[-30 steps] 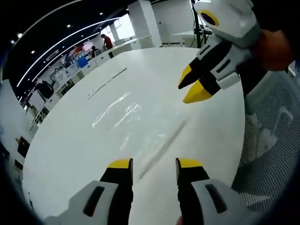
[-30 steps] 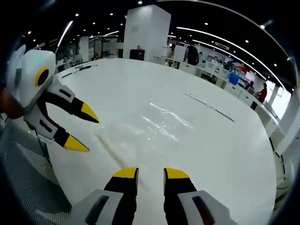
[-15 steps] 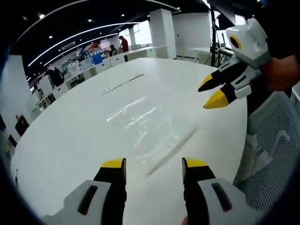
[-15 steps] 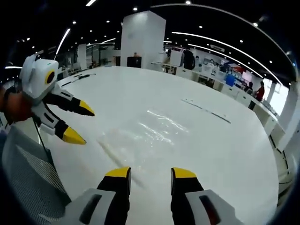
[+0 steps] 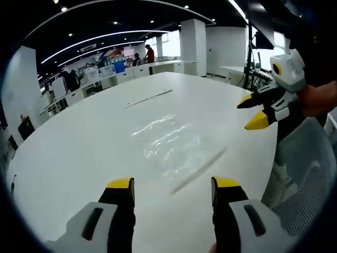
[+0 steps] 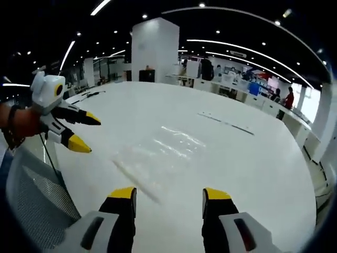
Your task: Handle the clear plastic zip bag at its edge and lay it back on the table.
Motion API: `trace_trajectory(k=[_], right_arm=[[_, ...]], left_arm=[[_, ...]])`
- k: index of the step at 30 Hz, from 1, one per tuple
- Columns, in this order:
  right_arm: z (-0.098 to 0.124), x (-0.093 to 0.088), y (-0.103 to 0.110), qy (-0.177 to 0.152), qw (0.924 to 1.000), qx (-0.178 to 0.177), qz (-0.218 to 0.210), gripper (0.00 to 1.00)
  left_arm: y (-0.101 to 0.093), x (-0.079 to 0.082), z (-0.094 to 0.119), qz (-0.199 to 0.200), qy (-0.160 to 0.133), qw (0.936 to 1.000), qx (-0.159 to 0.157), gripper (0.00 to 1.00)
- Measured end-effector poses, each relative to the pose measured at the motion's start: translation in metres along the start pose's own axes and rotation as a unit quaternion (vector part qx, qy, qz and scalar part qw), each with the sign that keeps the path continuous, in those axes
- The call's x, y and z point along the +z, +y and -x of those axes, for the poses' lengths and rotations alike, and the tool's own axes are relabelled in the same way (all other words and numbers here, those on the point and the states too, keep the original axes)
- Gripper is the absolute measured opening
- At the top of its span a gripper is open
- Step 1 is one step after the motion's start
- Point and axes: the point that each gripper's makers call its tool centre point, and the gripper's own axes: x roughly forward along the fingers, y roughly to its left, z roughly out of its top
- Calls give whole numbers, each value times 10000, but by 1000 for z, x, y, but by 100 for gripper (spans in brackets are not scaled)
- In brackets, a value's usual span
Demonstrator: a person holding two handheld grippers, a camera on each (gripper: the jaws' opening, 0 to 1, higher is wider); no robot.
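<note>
You held both tongs apart and empty above the desk's [image 5: 63, 158] near edge: left gripper [image 5: 171, 184], right gripper [image 6: 167, 194]. The bag [image 5: 174, 145] lay flat just beyond them, zip strip toward that edge. A mesh chair [image 5: 303, 174] stood beside the desk.

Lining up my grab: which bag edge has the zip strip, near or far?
The near edge of the clear zip bag: its zip strip lies just beyond the left gripper.
</note>
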Motion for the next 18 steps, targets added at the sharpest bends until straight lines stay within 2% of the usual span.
trace_trajectory(k=[5, 8, 18], right_arm=[[4, -5, -2, -29, 9999, 6, -127, 55], [6, -8, -2, -25, 9998, 22, -182, 57], [7, -4, -7, -178, 9994, 50, -301, 63]], left_arm=[[-2, -5, 4, 160, -83, 9998, -10, 62], [5, -7, 5, 182, -75, 9997, 142, 62], [0, -10, 13, 286, -181, 9994, 76, 66]])
